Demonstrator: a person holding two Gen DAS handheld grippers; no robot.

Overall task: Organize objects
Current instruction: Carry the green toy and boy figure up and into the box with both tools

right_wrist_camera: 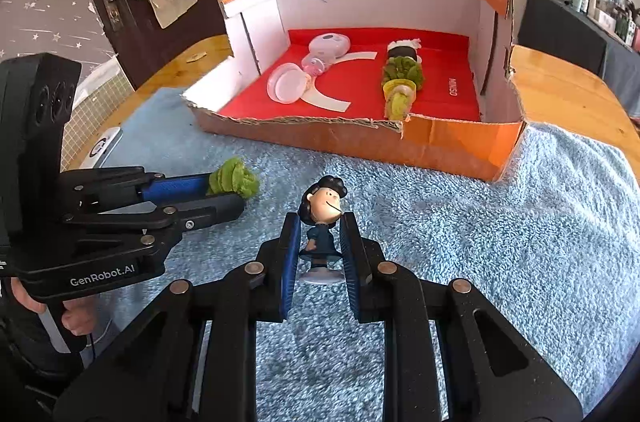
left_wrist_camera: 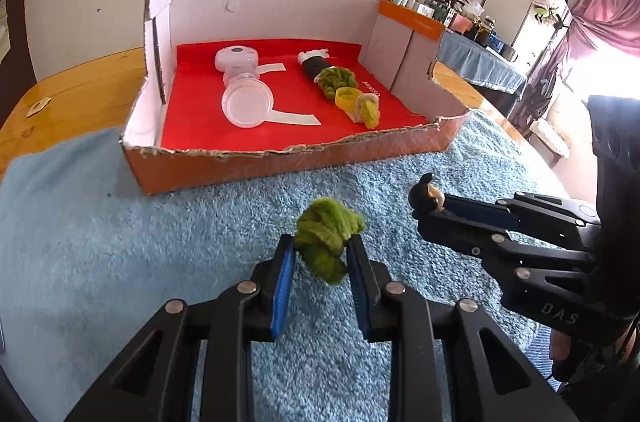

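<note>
Both my claws pinch cargo: left claw [left_wrist_camera: 322, 254] the green pompom [left_wrist_camera: 328, 242], right claw [right_wrist_camera: 320, 246] the figurine [right_wrist_camera: 323, 222]. The box [right_wrist_camera: 360, 138] lies at 12 o'clock.

You face a cardboard box [right_wrist_camera: 460, 150] resting partly on a towel [right_wrist_camera: 500, 242] that covers the near part of the table [right_wrist_camera: 568, 90]. Inside the box, a lidded container [right_wrist_camera: 326, 46] and a loose lid [right_wrist_camera: 286, 84] lie to the left; a row of plush pieces [right_wrist_camera: 400, 74] lies to the right. Before the box, above the towel, the left gripper [left_wrist_camera: 322, 250] holds a plush ball [left_wrist_camera: 328, 234], and to its right the right gripper [right_wrist_camera: 320, 242] holds a figurine [right_wrist_camera: 322, 226].
</note>
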